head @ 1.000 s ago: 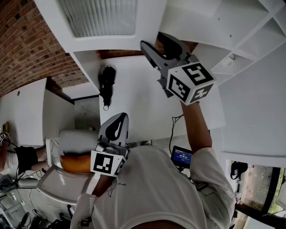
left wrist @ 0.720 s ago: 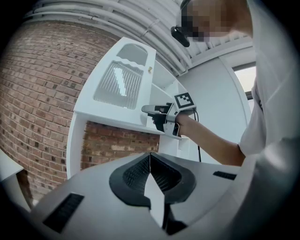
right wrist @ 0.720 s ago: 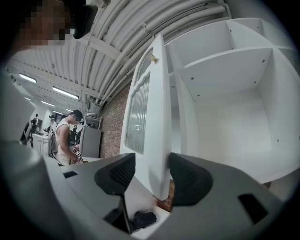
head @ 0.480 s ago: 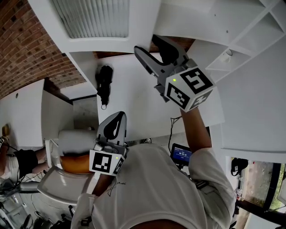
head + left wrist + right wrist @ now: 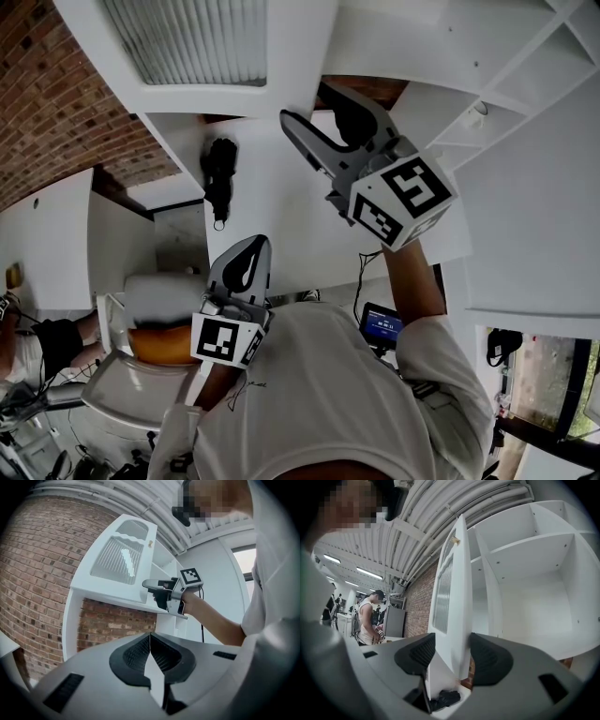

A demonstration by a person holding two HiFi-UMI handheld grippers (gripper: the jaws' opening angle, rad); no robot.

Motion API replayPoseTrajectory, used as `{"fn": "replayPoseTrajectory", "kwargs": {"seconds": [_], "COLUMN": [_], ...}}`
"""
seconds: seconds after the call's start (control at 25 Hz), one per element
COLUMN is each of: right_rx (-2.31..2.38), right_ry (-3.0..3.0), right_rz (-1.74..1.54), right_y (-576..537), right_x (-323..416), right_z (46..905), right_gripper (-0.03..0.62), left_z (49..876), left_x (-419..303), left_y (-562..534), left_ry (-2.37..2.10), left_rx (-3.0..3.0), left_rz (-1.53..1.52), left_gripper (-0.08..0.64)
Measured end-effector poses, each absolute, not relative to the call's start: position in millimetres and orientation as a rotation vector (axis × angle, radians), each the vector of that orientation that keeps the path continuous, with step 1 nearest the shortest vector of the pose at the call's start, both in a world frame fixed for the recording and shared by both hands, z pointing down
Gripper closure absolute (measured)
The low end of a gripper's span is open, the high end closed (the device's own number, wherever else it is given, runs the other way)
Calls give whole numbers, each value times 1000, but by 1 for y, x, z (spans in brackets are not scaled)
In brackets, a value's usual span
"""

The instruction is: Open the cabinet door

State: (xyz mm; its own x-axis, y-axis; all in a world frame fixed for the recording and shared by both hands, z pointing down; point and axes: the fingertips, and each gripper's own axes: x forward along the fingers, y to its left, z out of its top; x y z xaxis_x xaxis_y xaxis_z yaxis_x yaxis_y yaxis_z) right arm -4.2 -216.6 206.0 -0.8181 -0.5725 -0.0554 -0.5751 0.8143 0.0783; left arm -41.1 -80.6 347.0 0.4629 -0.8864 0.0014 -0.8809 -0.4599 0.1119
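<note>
- The door (image 5: pixel 457 597) stands swung out from the cabinet (image 5: pixel 529 569), seen edge-on just left of its open shelves.
- The right gripper (image 5: pixel 451 656) clamps the door's free edge between its pads.
- The left gripper (image 5: pixel 150 641) is clenched on nothing, well apart from the cabinet.

- 2 grippers, both mine: right gripper (image 5: pixel 309 105) at the cabinet door (image 5: pixel 291 56) edge, left gripper (image 5: pixel 251 246) below the door.
- 1 cabinet door, with 1 ribbed pane (image 5: pixel 187 42).
- 1 black item (image 5: pixel 221 178), just below the door in the head view.
- 1 lit screen (image 5: pixel 380 325), further below the door.
- 1 bystander (image 5: pixel 369 616), beyond the door.
</note>
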Motion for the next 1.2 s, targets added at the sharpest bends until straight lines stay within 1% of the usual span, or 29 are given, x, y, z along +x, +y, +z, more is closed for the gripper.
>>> {"fn": "replayPoseTrajectory", "kwargs": {"seconds": [0.84, 0.96, 1.0, 1.08, 1.16, 1.2], "right_rx": [-880, -872, -864, -833, -805, -800], "right_ry": [2975, 2978, 2983, 3000, 3014, 3018], "right_rz": [144, 124, 128, 141, 149, 153], "right_y": [-187, -183, -180, -174, -170, -169], "right_x": [-6, -4, -5, -7, -10, -10], "right_z": [207, 206, 206, 206, 206, 207], "right_gripper": [369, 417, 422, 413, 372, 371], "left_z": [354, 355, 354, 354, 353, 353], "left_x": [-37, -35, -35, -35, -35, -34], "left_y": [-81, -81, -81, -81, -82, -82], "left_ry": [-1522, -1517, -1515, -1514, -1512, -1511], "left_rx": [2603, 2603, 2603, 2605, 2606, 2607], "left_rz": [-68, -68, -68, -70, -71, -71], "left_gripper": [545, 545, 543, 544, 543, 543]}}
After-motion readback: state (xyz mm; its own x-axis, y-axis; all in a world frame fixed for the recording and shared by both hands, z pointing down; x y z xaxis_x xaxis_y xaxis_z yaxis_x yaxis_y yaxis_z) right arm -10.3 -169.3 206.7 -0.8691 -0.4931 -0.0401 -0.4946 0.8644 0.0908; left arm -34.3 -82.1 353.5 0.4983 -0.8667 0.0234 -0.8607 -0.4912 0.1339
